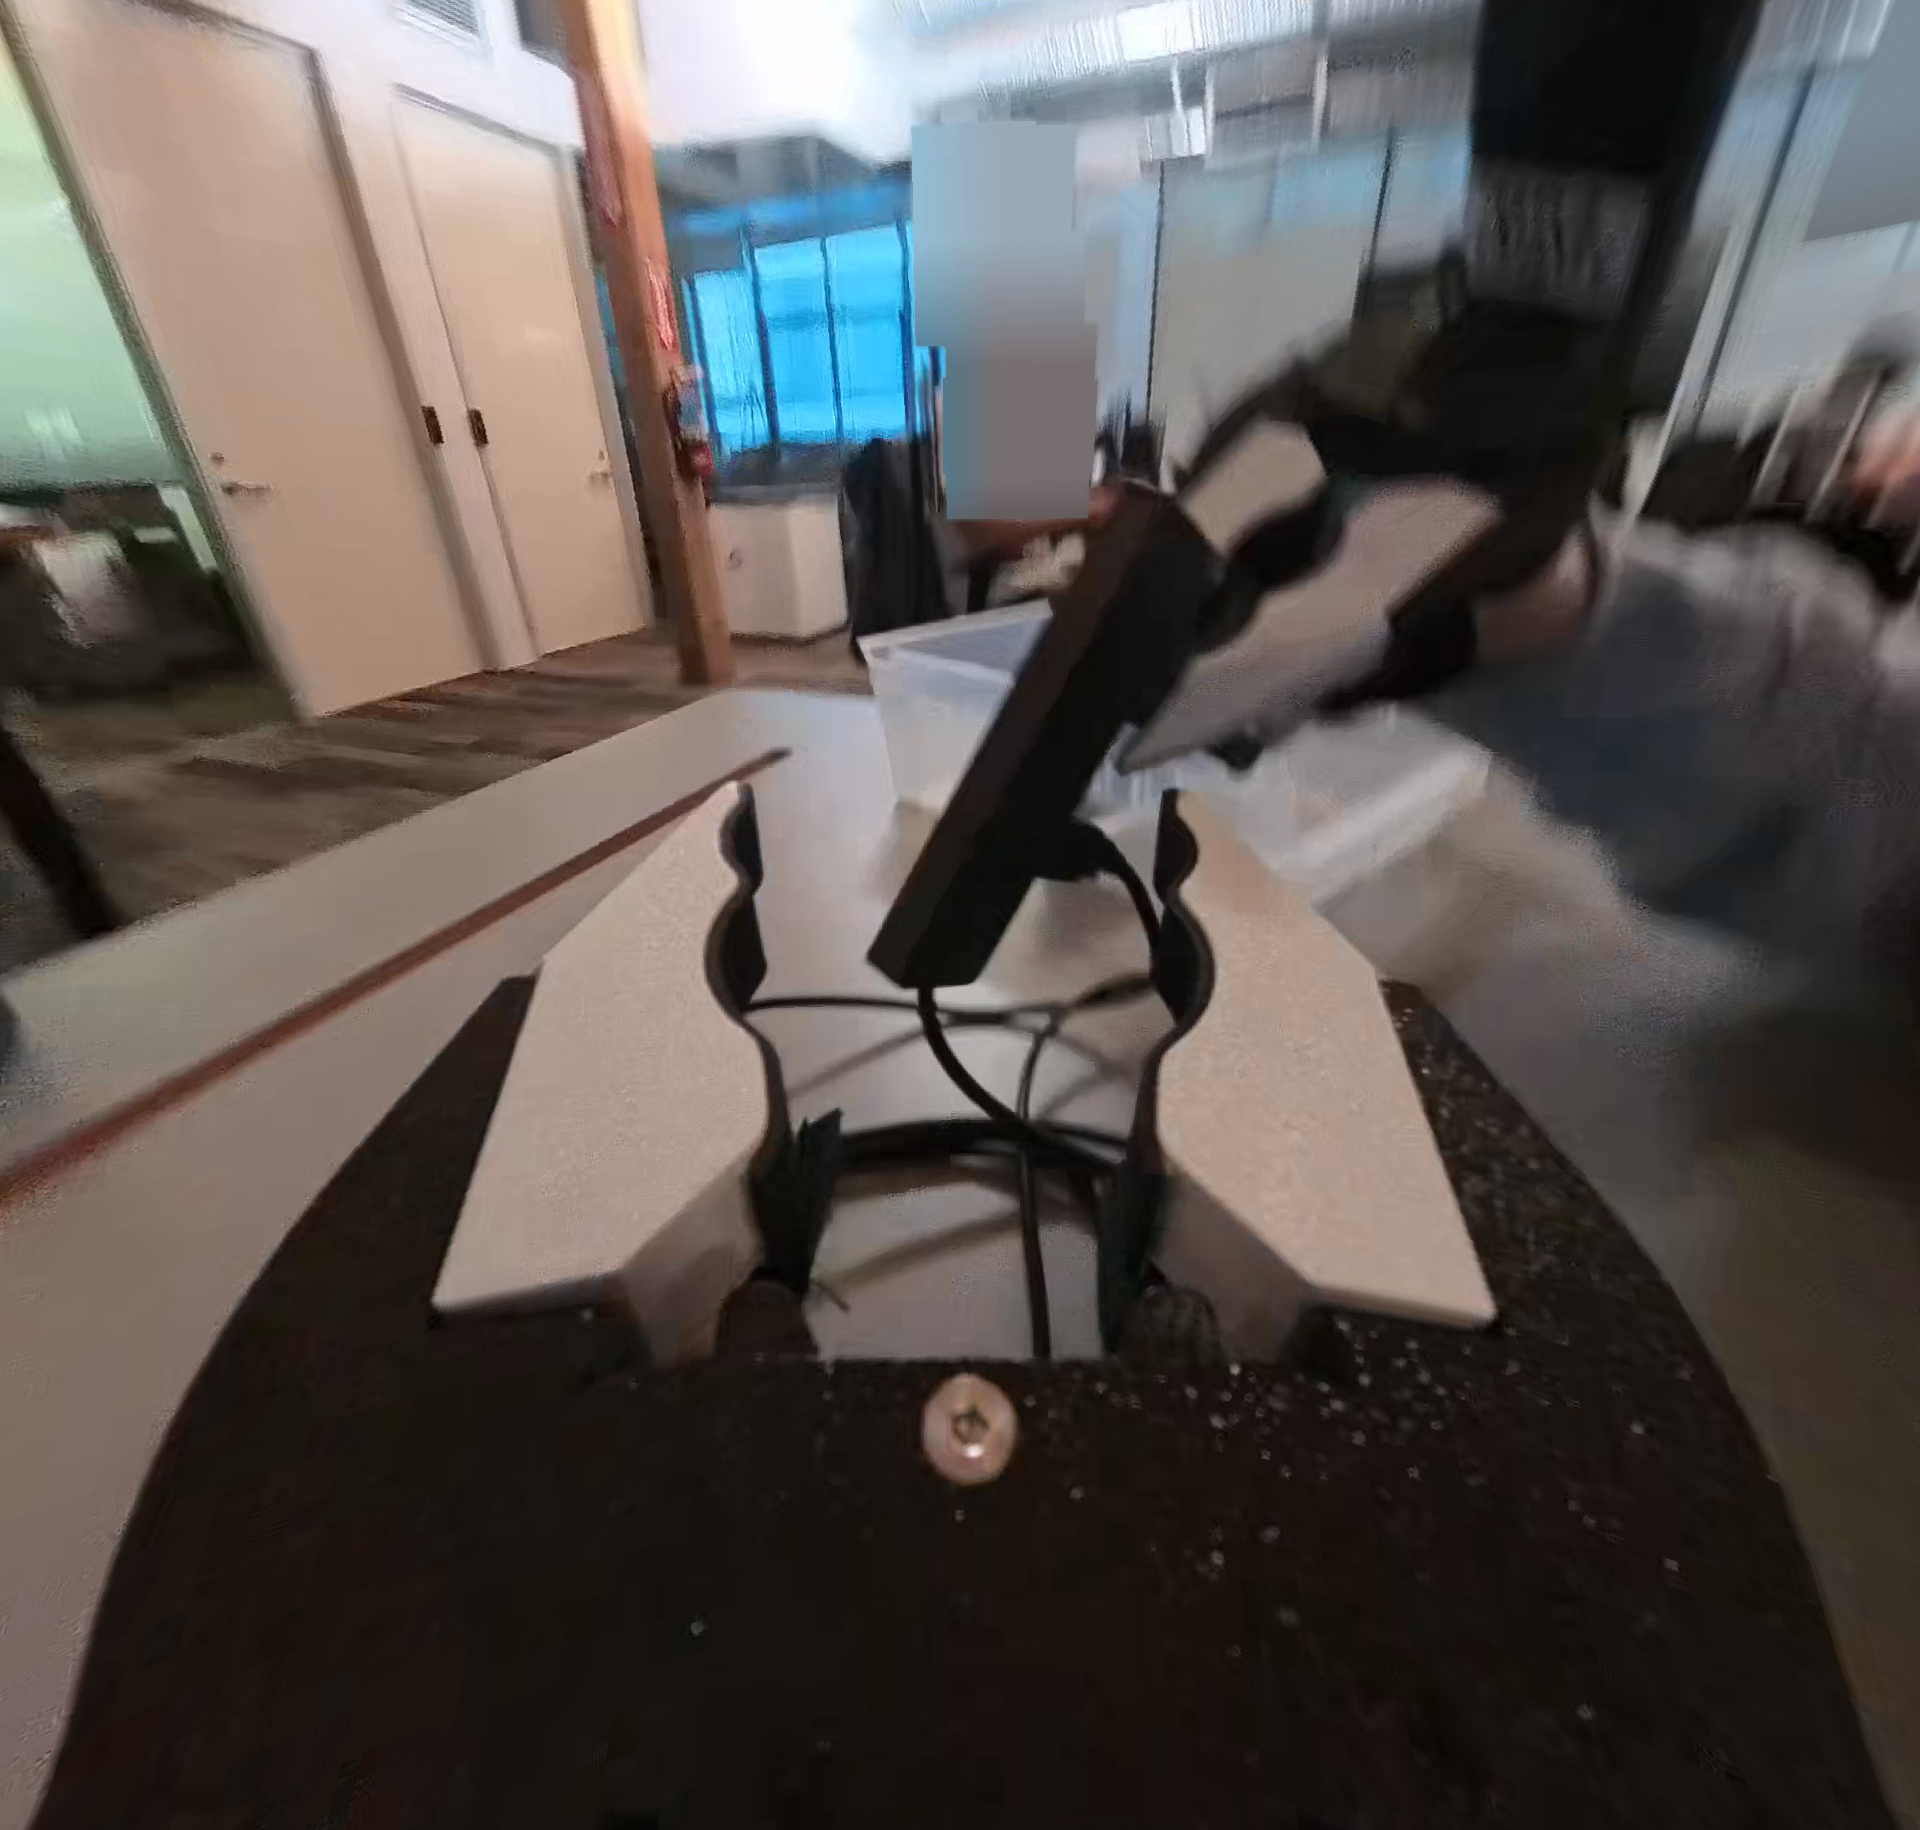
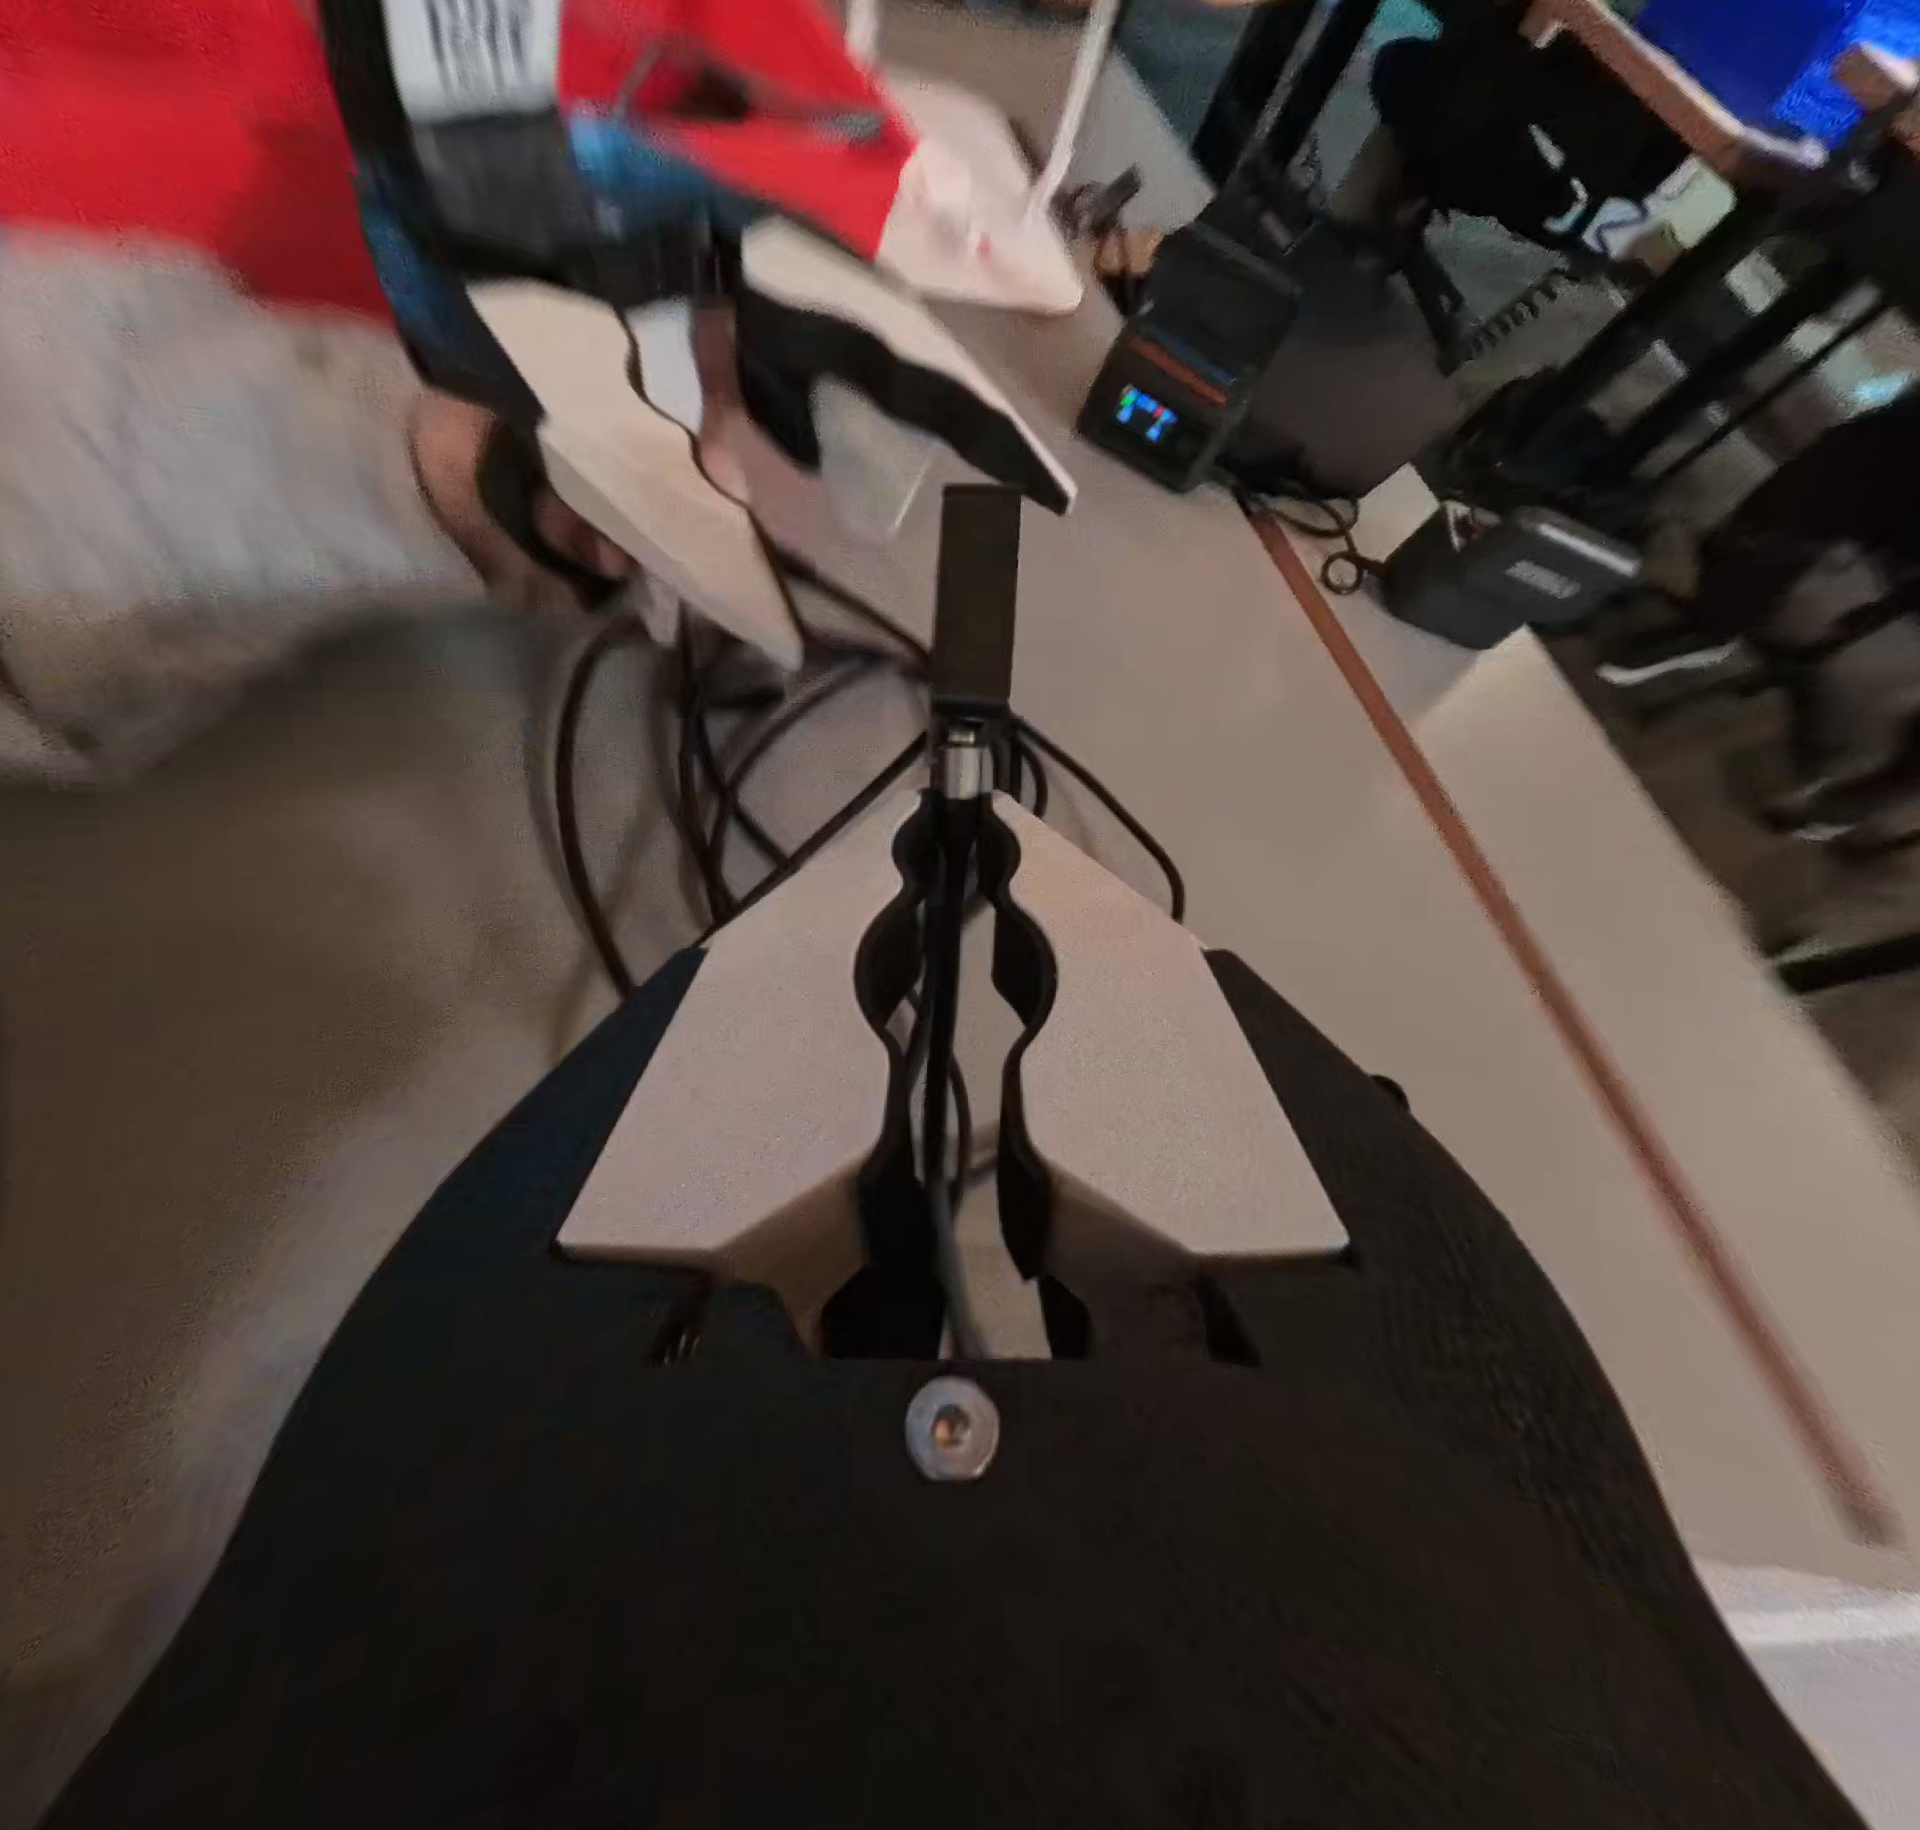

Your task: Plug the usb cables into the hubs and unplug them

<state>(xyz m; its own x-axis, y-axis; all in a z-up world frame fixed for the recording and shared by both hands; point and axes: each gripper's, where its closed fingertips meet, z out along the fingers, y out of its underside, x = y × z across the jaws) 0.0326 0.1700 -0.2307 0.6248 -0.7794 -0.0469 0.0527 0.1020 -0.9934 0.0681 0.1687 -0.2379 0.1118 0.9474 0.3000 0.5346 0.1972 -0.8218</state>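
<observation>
1. An office room with white doors and a wooden post lay behind a white table with a brown edge; a clear plastic bin stood beyond the hub
2. The black hub was up off the table and tilted, with its own lead hanging from the lower end into a tangle of black cables beneath it
3. The right gripper met the hub from the side, its jaws nearly together and clamped on the plug of a cable, whose metal end sat at the hub's port; how deep it sat could not be told
4. The left gripper was just below and in front of the hub, jaws wide apart and holding nothing
5. The step looked like parting or seating the plug, and which of the two could not be told
6. To do it well, the left gripper would need to close on the hub's long flat sides, clear of the ports and of the lead at the lower end
7. With the hub braced, the right should move straight along the plug's line with no twist, since a sideways pull could bend the connector or drag the hub loose
</observation>
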